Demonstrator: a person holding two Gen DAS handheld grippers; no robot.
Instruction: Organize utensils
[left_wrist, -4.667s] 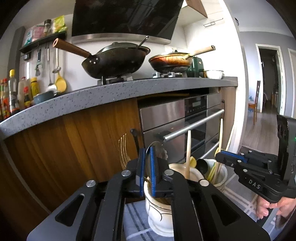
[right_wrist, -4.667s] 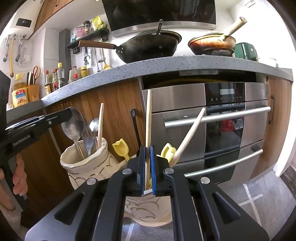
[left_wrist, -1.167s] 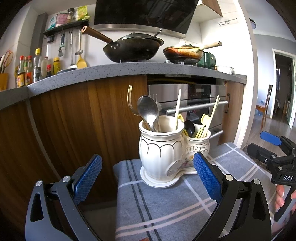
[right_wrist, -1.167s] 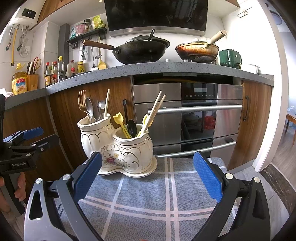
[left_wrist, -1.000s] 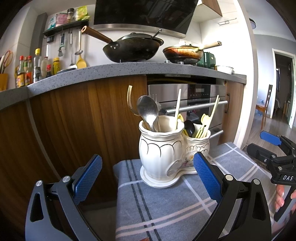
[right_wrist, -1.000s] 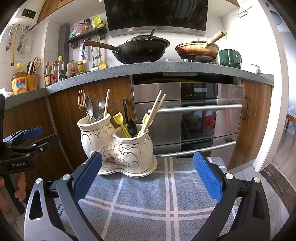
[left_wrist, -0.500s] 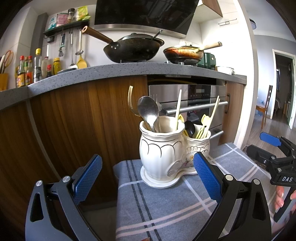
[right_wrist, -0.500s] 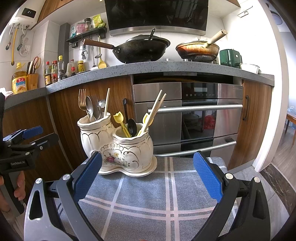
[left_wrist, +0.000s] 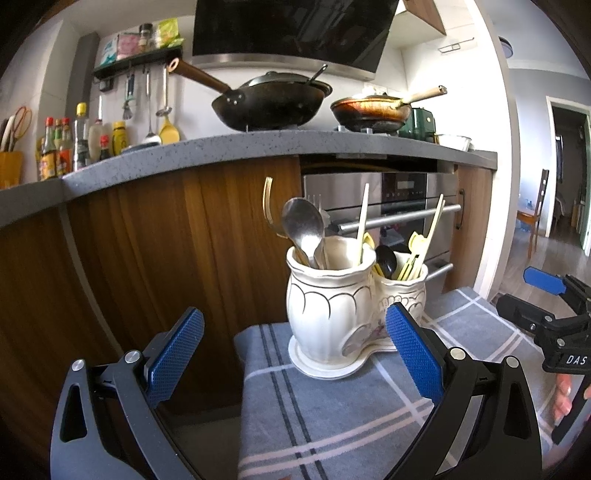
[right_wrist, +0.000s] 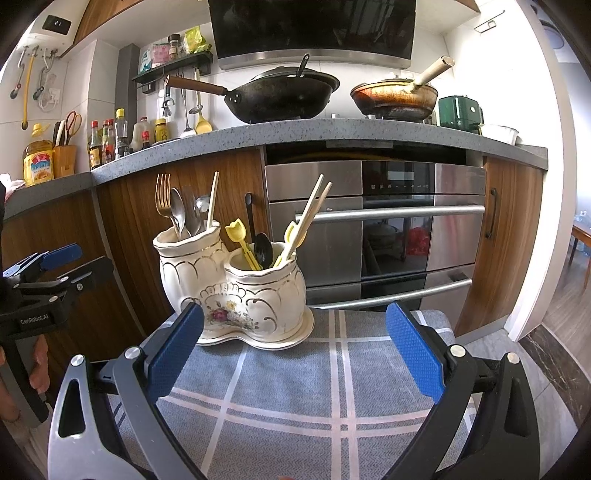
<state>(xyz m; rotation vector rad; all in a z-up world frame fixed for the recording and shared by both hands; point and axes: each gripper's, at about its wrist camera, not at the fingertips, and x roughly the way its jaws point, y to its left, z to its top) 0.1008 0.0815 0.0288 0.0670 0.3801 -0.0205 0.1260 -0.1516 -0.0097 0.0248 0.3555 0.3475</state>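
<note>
A white double ceramic utensil holder (left_wrist: 332, 310) (right_wrist: 236, 288) stands on a grey checked cloth (left_wrist: 332, 413) (right_wrist: 332, 384). One pot holds a metal spoon (left_wrist: 303, 229), forks (right_wrist: 162, 199) and a wooden chopstick (left_wrist: 362, 221). The other pot holds yellow plastic utensils (right_wrist: 242, 240), a black spoon (right_wrist: 263, 254) and chopsticks (right_wrist: 310, 214). My left gripper (left_wrist: 295, 354) is open and empty, a short way in front of the holder. My right gripper (right_wrist: 295, 354) is open and empty too, facing the holder from the other side. Each gripper shows at the edge of the other's view.
Behind the holder are wooden cabinet doors (left_wrist: 166, 251) and a steel oven with bar handles (right_wrist: 399, 214). The grey counter (right_wrist: 295, 136) above carries a black wok (right_wrist: 280, 92), a frying pan (right_wrist: 395, 96) and bottles (right_wrist: 110, 140). A hand (right_wrist: 37, 369) grips the left tool.
Since 4.7 s ago both grippers have let go of utensils over the pots, opened, and pulled back. Over the last second almost nothing has moved.
</note>
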